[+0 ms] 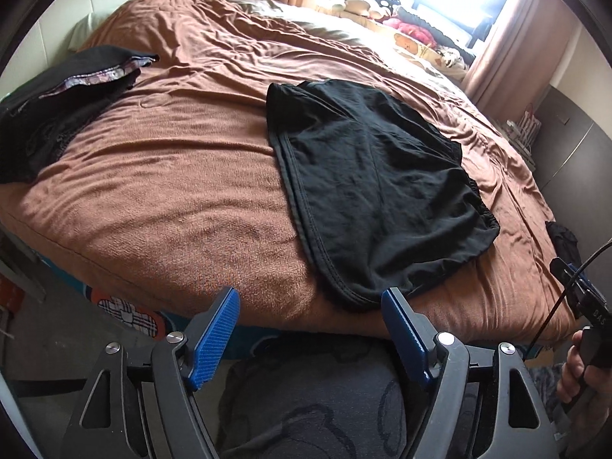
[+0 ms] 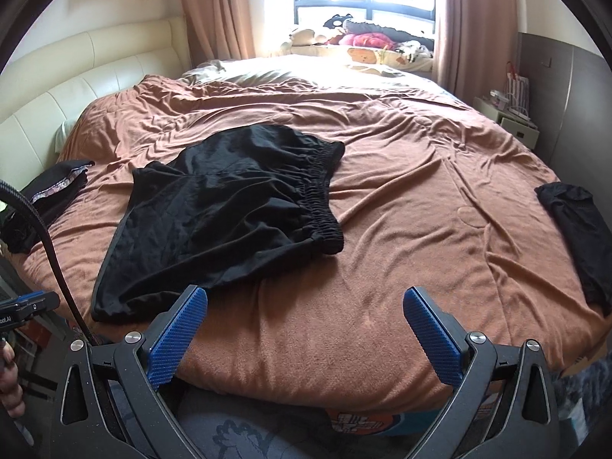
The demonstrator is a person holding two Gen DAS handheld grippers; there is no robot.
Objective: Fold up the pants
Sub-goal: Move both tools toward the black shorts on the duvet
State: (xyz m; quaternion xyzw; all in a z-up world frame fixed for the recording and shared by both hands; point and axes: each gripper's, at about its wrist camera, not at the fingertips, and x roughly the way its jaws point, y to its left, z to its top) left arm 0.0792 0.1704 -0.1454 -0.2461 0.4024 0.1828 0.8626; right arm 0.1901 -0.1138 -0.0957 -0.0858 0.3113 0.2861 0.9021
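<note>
Black shorts-like pants (image 1: 375, 187) lie flat on the brown blanket, with the elastic waistband toward the right and the hems toward the left. They also show in the right wrist view (image 2: 229, 214). My left gripper (image 1: 310, 298) is open and empty at the bed's near edge, its right finger just by the pants' near corner. My right gripper (image 2: 302, 298) is open and empty over the near edge, to the right of the pants' near corner.
The brown blanket (image 1: 172, 176) covers a wide bed with a cream headboard (image 2: 84, 76) at the left. A pile of dark clothes (image 1: 57, 111) lies at the left. A folded black garment (image 2: 577, 229) lies at the right edge. Soft toys (image 2: 363, 36) line the window sill.
</note>
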